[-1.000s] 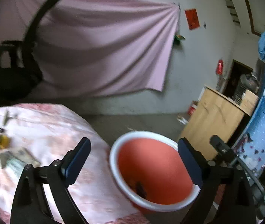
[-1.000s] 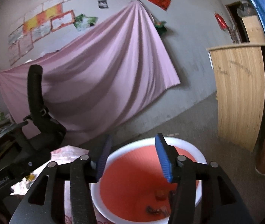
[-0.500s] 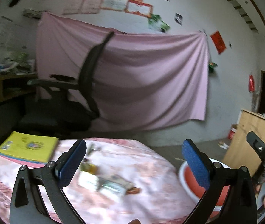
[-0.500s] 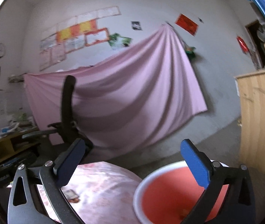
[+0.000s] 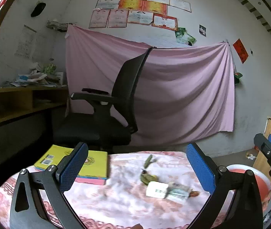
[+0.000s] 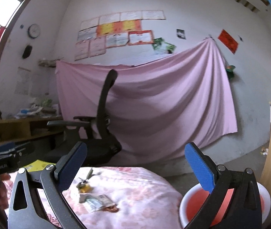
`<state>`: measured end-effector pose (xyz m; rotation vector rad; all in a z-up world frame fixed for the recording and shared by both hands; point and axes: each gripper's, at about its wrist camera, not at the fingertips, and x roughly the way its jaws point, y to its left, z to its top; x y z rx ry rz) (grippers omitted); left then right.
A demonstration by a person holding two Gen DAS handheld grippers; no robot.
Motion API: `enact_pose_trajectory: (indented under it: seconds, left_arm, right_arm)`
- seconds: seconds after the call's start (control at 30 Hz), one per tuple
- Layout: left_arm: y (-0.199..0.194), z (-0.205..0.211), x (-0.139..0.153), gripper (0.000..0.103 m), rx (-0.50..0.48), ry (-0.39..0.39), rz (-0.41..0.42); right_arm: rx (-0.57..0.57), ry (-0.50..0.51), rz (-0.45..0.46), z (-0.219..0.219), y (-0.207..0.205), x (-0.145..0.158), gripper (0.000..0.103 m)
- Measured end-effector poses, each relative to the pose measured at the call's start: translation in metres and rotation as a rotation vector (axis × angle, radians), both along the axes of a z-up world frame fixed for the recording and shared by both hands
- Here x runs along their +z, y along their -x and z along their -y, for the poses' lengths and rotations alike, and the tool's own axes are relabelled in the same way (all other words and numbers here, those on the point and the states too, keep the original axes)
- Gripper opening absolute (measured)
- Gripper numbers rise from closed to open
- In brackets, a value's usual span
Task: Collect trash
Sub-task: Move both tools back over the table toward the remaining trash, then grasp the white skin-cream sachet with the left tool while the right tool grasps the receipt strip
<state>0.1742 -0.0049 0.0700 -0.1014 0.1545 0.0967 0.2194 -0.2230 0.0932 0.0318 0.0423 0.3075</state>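
Trash (image 5: 166, 189) lies blurred on the pink-clothed table (image 5: 116, 200): a white packet, a crumpled wrapper, something yellow-green, labels unreadable. Left gripper (image 5: 137, 169) and right gripper (image 6: 135, 166) both hover spread wide, holding nothing. Red bin (image 6: 190, 206) sits right, half hidden behind a finger. Yellow book (image 5: 95, 164) shows barcodes, too small to read. Behind stands a black chair (image 5: 116, 105).

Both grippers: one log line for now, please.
left gripper: open, empty | right gripper: open, empty | wrappers: on table | bin: beside table
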Motion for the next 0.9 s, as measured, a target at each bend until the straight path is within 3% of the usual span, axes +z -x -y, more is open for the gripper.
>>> enact_pose_trajectory:
  seconds: [0.27,0.43,0.57,0.77,0.9]
  left_arm:
    - [-0.009,-0.027,-0.015,0.101,0.007,-0.001,-0.023]
    - [-0.023,-0.034,-0.023,0.101,-0.014,0.025,-0.071]
    - [-0.04,-0.032,-0.03,0.1,-0.053,0.022,-0.154]
    - [-0.068,-0.025,-0.043,0.099,-0.138,0.029,-0.299]
    - [-0.083,-0.02,-0.053,0.083,-0.21,0.049,-0.392]
  right_arm:
    - [0.018,0.087,-0.074,-0.025,-0.012,-0.014,0.103]
    - [0.038,0.091,-0.219,-0.027,-0.038,-0.025,0.103]
    - [0.049,0.083,-0.32,-0.026,-0.054,-0.035,0.102]
    - [0.104,0.113,-0.427,-0.034,-0.069,-0.046,0.084]
    - [0.152,0.145,-0.483,-0.043,-0.076,-0.054,0.067]
